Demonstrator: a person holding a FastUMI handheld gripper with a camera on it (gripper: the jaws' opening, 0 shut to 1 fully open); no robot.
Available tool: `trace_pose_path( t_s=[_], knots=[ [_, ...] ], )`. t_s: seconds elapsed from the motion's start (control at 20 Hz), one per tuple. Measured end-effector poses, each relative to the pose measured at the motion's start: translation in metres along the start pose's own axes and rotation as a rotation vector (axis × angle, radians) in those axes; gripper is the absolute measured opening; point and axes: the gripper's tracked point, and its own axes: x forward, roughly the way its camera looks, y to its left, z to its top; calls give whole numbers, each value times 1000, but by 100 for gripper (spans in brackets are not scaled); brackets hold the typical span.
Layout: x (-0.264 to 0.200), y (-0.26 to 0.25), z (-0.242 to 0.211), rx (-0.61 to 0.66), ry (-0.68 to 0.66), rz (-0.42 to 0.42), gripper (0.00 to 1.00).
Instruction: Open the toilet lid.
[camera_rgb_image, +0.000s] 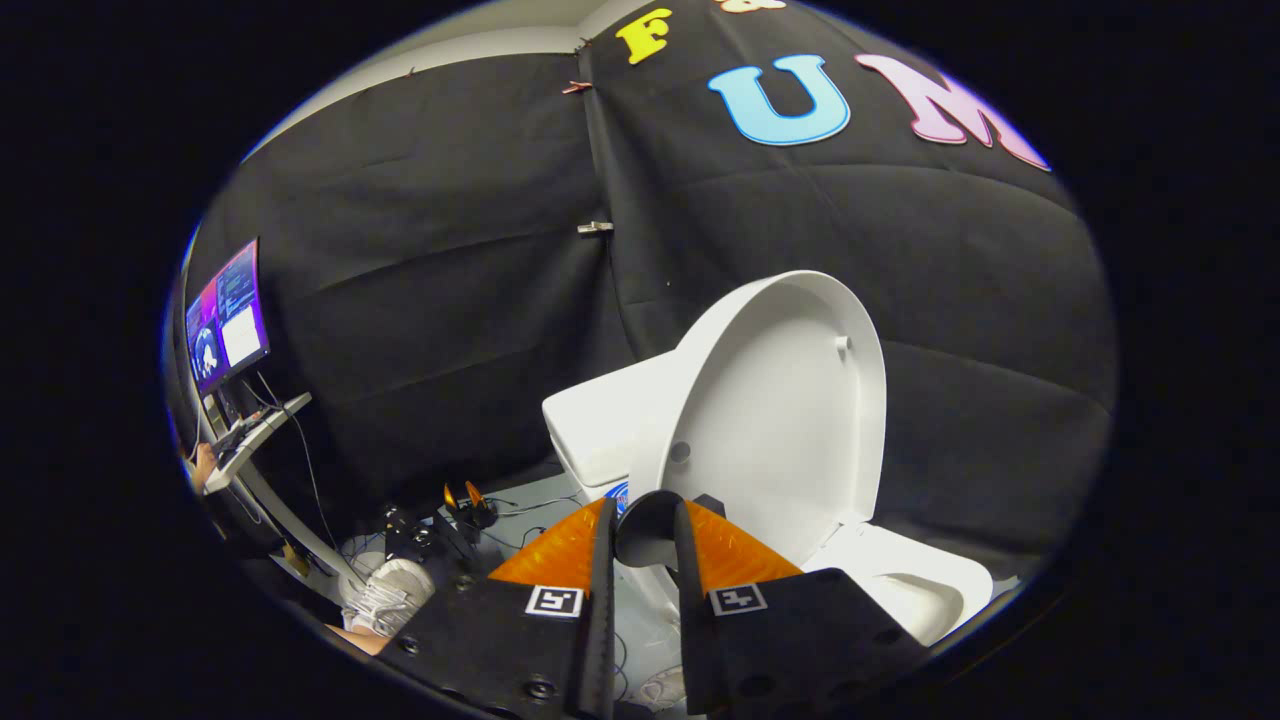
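The white toilet lid (780, 420) stands raised, nearly upright, with its inner face turned toward me, and leans back toward the white tank (595, 420). Below it the seat and bowl (900, 580) lie uncovered. My gripper (647, 528) sits at the lid's lower left edge. That rim runs down between the two fingers, which stand close together on either side of it and appear to press on it. A dark shadow hides the exact contact at the tips.
A monitor (225, 315) on a stand sits off to the left, by the black cloth wall. Cables and small devices (465, 510) lie on the floor left of the toilet. A person's white shoe (385, 595) rests close beside the fingers.
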Motion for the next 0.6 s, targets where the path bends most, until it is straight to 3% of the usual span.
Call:
trace_pose_path(
  t_s=[0.25,0.3,0.6],
  knots=[
    [-13,-3,1,-48,-41,-26,71],
    [-16,-8,4,-39,-52,-36,82],
    [-57,-55,23,-40,-154,-184,91]
  ],
)
